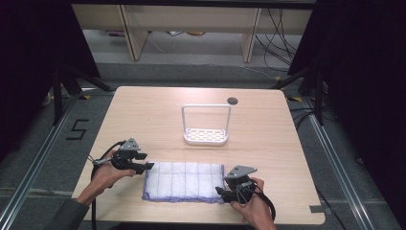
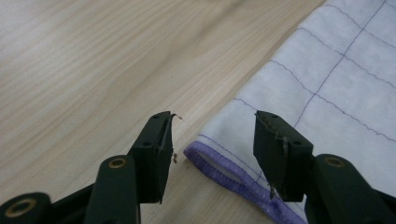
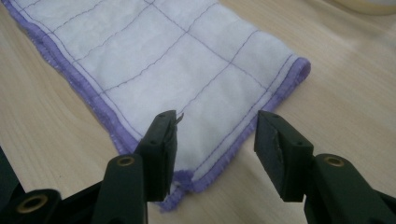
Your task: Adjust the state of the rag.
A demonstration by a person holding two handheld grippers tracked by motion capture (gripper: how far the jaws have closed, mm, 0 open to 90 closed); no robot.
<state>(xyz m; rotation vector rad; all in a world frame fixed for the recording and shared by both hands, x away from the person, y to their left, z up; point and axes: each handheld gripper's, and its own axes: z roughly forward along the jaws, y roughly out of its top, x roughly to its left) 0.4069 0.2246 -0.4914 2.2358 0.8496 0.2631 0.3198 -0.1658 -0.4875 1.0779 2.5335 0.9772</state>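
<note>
Your left hand (image 1: 106, 173) comes in from the bottom left and holds the left gripper (image 1: 143, 166) low, with its jaws pointing to the right. Its two black jaws stand apart, with a clear gap between them and nothing held. Your right hand (image 1: 253, 207) comes in from the bottom right and holds the right gripper (image 1: 221, 190), which points to the left. Its jaws stand apart too, holding nothing. The two grippers face each other, well apart.
</note>
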